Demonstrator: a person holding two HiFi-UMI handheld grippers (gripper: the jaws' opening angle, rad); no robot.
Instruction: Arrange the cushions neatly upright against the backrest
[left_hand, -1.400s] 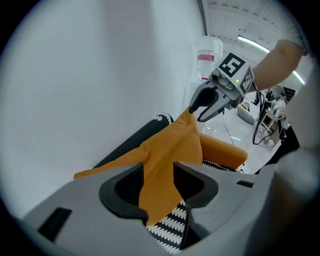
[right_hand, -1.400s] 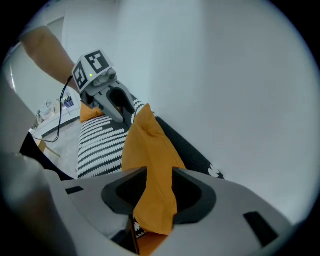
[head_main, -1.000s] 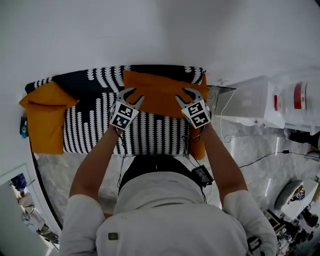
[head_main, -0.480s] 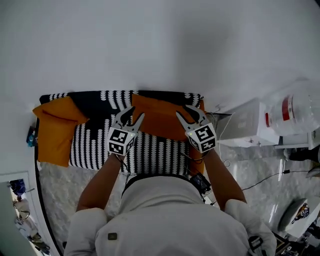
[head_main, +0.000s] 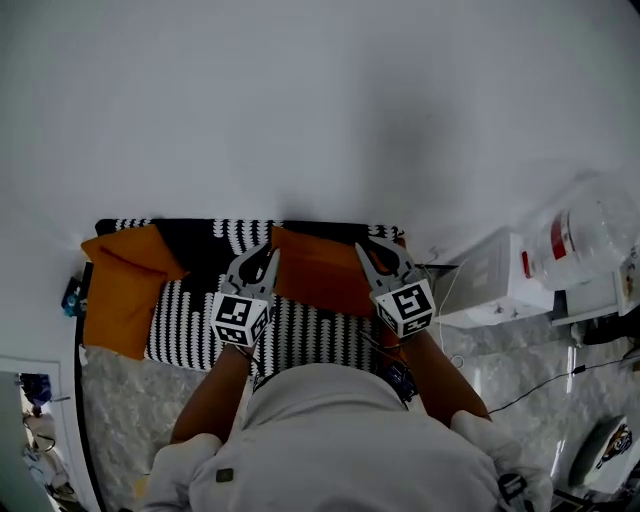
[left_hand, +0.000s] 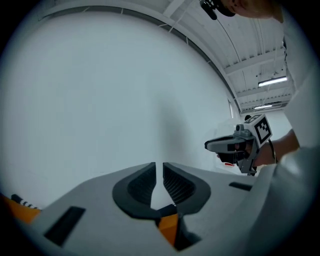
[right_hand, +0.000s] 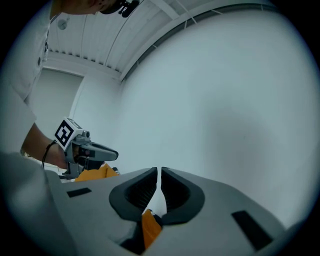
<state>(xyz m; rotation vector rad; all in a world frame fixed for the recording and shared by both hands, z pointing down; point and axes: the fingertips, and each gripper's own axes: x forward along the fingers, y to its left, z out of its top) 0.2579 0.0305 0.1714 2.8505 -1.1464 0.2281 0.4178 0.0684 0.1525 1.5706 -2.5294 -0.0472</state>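
The left gripper (left_hand: 159, 169) and right gripper (right_hand: 160, 174) have just been closing. Each now stands pressed almost together, empty, pointing level above the backrest (head_main: 215, 232). One orange cushion (head_main: 318, 268) leans on the backrest just below, between them, long axis along it. The second cushion (head_main: 125, 285) lies at the backrest's left end, long axis running out from it, nearer the left gripper: likely next. Only the head view shows it whole; the gripper views catch orange slivers.
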